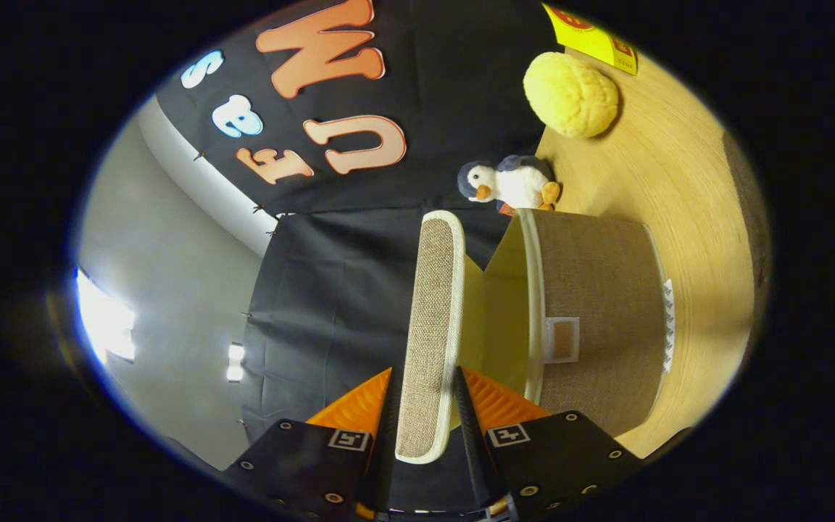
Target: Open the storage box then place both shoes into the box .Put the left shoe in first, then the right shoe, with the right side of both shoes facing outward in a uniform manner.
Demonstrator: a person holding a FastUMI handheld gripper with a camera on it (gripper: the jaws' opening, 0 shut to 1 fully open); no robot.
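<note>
The storage box [599,319] is brown woven fabric with a pale trim and a small tab on its front, and it stands on the wooden table [686,188]. Its lid [435,304], a brown panel with a white border, is swung up away from the box body, and the yellow inside shows in the gap. My gripper [425,373] is shut on the free edge of the lid, with one finger against each face. The camera is rolled on its side, so the table stands upright in the view.
A plush penguin [512,183] sits on the table just beyond the box. Farther back lie a round yellow plush ball [571,94] and a yellow card [591,36]. Black cloth walls close off the space behind.
</note>
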